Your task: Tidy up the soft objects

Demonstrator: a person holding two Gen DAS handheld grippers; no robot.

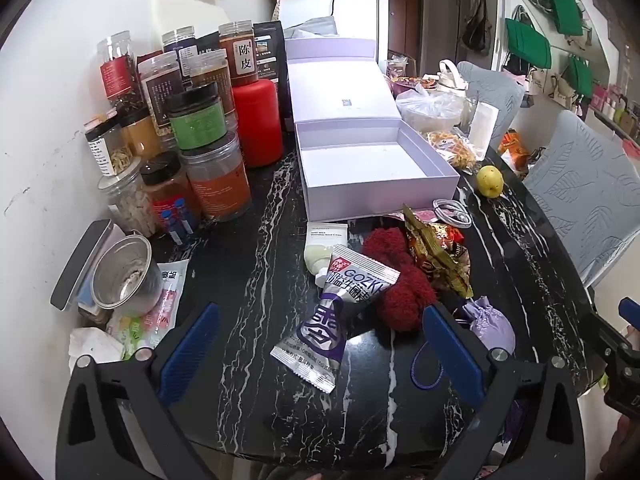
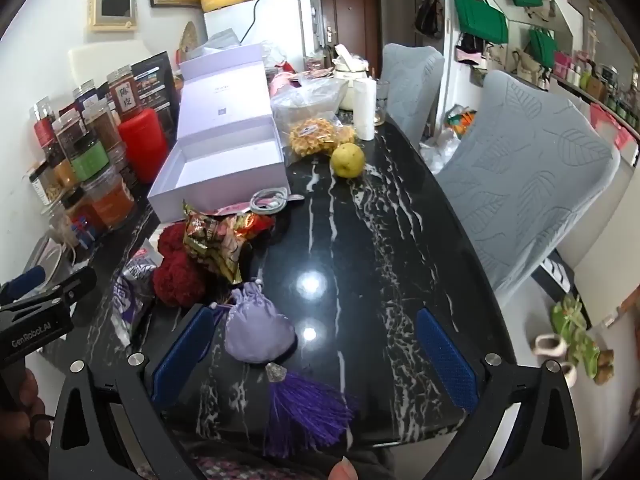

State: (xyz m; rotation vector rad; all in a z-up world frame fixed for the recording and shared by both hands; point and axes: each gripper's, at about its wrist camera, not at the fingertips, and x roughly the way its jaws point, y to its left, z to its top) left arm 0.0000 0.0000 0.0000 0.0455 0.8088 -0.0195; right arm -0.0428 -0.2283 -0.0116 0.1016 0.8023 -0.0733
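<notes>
Lilac pouch [image 2: 256, 332] between the right tool's [image 2: 316, 354] wide-spread, empty fingers, nearer the left one.

Glossy marble table [image 2: 360, 240], fuzzy red cloth [image 1: 404, 280]

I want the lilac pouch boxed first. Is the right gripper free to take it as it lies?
Probably yes. The right gripper is open and empty, and the lilac pouch lies uncovered on the table beside its left finger.
</notes>
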